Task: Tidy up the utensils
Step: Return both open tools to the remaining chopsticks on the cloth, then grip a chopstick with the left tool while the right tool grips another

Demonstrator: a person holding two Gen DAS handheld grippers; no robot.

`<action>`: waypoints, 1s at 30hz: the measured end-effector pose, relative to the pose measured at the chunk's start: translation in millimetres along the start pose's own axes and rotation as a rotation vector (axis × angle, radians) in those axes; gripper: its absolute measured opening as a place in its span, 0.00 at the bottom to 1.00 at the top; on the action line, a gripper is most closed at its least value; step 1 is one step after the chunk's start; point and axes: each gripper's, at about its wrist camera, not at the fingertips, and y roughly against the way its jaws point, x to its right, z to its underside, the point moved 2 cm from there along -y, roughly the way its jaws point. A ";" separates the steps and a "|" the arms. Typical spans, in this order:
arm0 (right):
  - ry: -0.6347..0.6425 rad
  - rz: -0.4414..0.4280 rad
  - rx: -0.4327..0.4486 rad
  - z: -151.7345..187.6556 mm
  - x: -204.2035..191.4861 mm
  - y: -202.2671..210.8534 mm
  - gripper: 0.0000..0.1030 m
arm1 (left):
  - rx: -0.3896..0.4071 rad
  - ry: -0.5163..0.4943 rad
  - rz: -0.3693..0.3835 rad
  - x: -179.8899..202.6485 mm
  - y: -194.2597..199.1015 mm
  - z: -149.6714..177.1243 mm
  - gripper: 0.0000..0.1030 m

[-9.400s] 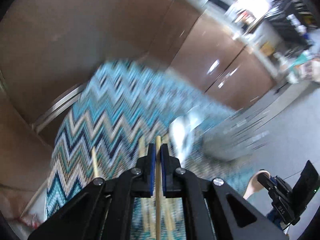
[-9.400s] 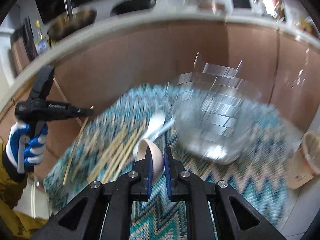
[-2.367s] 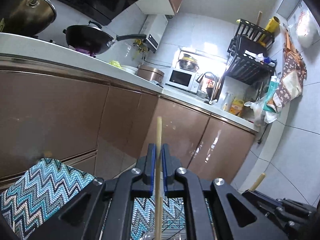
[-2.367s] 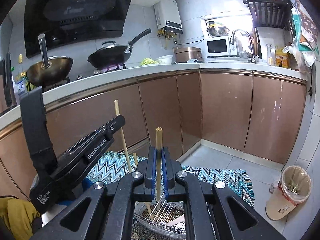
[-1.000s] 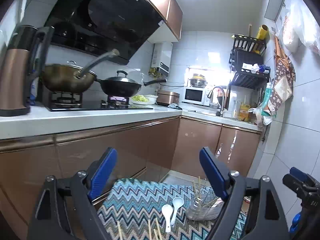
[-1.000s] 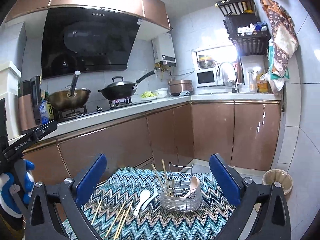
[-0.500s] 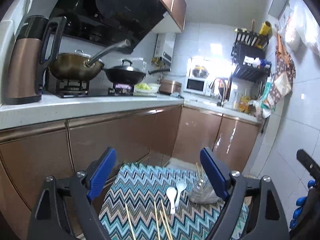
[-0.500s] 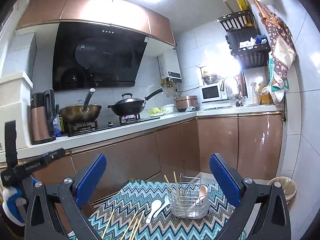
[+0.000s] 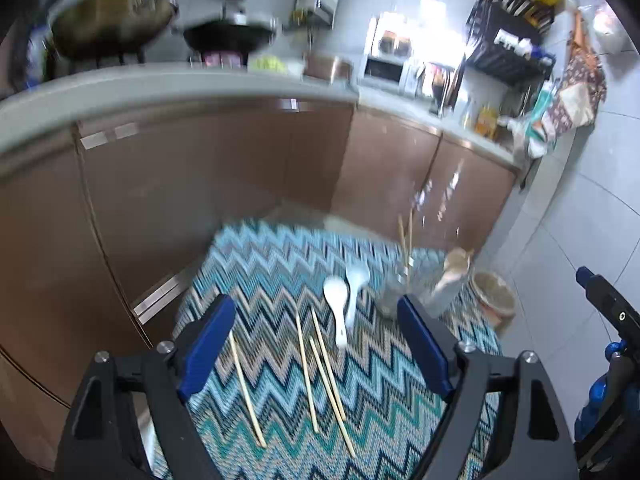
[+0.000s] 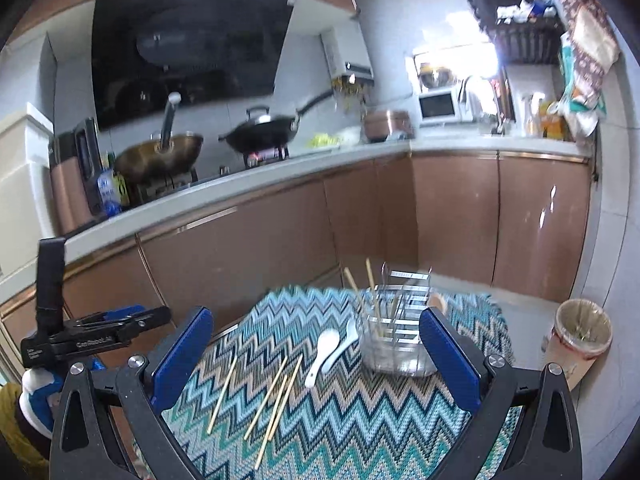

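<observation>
Several wooden chopsticks (image 9: 306,376) (image 10: 266,398) lie loose on the zigzag mat (image 9: 380,420) (image 10: 360,420). Two white spoons (image 9: 336,300) (image 10: 322,350) rest side by side beyond them. A wire utensil rack (image 9: 400,284) (image 10: 396,340) stands at the mat's far right, holding two chopsticks (image 10: 360,292) and a beige spoon (image 10: 436,302). My left gripper (image 9: 310,308) hovers above the loose chopsticks, its jaws closing but wide with nothing between them. My right gripper (image 10: 314,316) is open and empty, above the mat and back from the spoons and rack.
Brown cabinet doors (image 10: 260,248) and a countertop with pans (image 10: 264,130) rise behind the mat. A lined waste bin (image 10: 580,340) (image 9: 492,292) stands on the tiled floor right of the mat. A gloved hand (image 10: 36,400) holds the left gripper's handle at the lower left.
Both grippers have dipped toward the mat, so the chopsticks, spoons and rack appear larger and higher in view. The left view is now motion-blurred and its jaws stand slightly narrower.
</observation>
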 end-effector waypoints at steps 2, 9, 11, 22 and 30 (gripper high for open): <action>0.007 -0.005 -0.044 5.7 -0.5 -13.6 0.95 | -0.068 0.021 0.015 -6.4 -22.2 5.9 0.72; 0.011 -0.064 -0.237 33.0 1.6 -71.1 0.60 | -0.286 0.098 0.062 -29.4 -101.8 29.5 0.57; 0.009 -0.090 -0.305 43.9 1.0 -91.5 0.52 | -0.351 0.116 0.080 -34.8 -126.7 35.2 0.52; 0.022 -0.139 -0.542 84.1 1.1 -183.2 0.33 | -0.574 0.150 0.085 -45.0 -234.2 46.6 0.29; 0.073 -0.149 -0.643 101.1 -2.5 -231.9 0.29 | -0.632 0.114 0.103 -41.3 -271.1 50.4 0.15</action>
